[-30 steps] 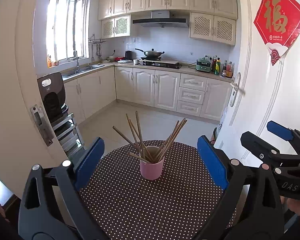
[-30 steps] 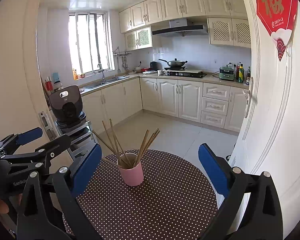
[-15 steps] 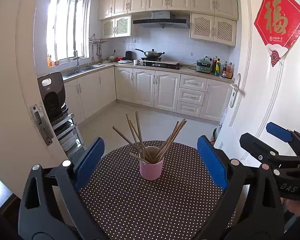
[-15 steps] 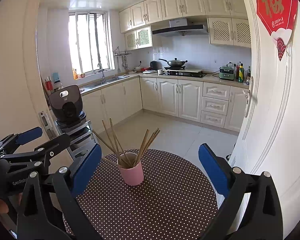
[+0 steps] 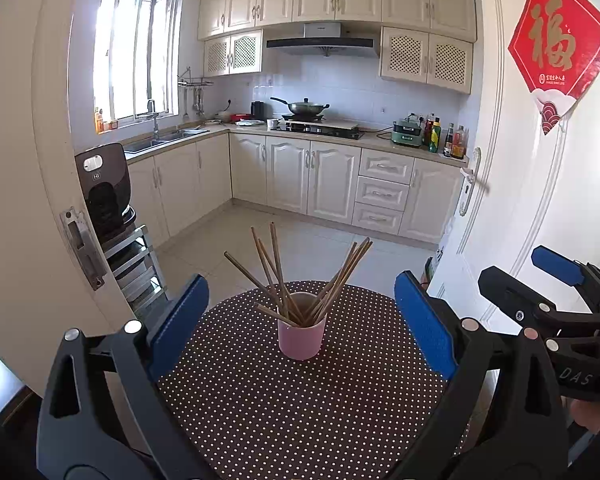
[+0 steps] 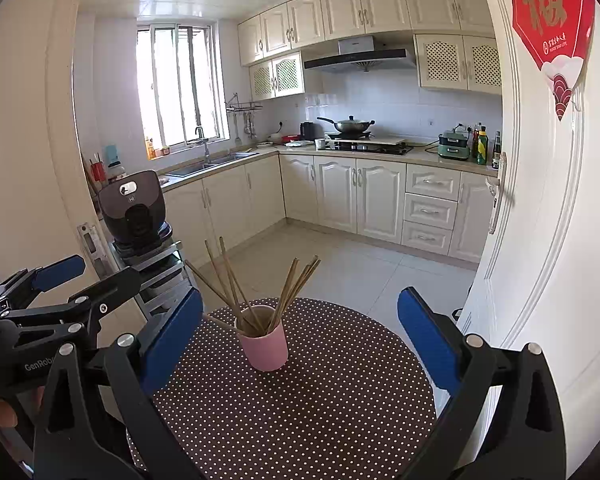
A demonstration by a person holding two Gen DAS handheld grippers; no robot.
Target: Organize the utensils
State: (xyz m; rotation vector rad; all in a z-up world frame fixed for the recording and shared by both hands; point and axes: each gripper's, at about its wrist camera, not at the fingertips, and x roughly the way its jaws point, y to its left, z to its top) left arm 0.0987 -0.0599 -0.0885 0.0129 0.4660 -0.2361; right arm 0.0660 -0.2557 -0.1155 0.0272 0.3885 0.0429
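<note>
Nothing has moved since the earlier frames: both grippers hover at the same standoff and the cup [image 5: 301,336] sits where it was, upright near the tabletop [image 5: 300,412] centre with the chopsticks [image 5: 300,276] splayed out of it.

Step in hand, as I read it: final check or retreat. All sticks look to be in the cup already, none loose on the tabletop. If tidying is needed, come in from 6 o'clock, above the rim, and nudge the outlier that leans toward 10 o'clock; don't side-load the cup, it looks light and tippable with that fan of sticks as lever.

Left gripper [image 5: 300,332]: jaws wide, empty, blue pads well apart either side of the cup in its view, touching nothing. Right gripper [image 6: 300,340]: jaws wide too, empty, cup at about 11 o'clock between its pads in view, clear of both. In the left view the right gripper shows at 3 o'clock, off the tabletop edge; the left shows at 9 o'clock in the right view.
</note>
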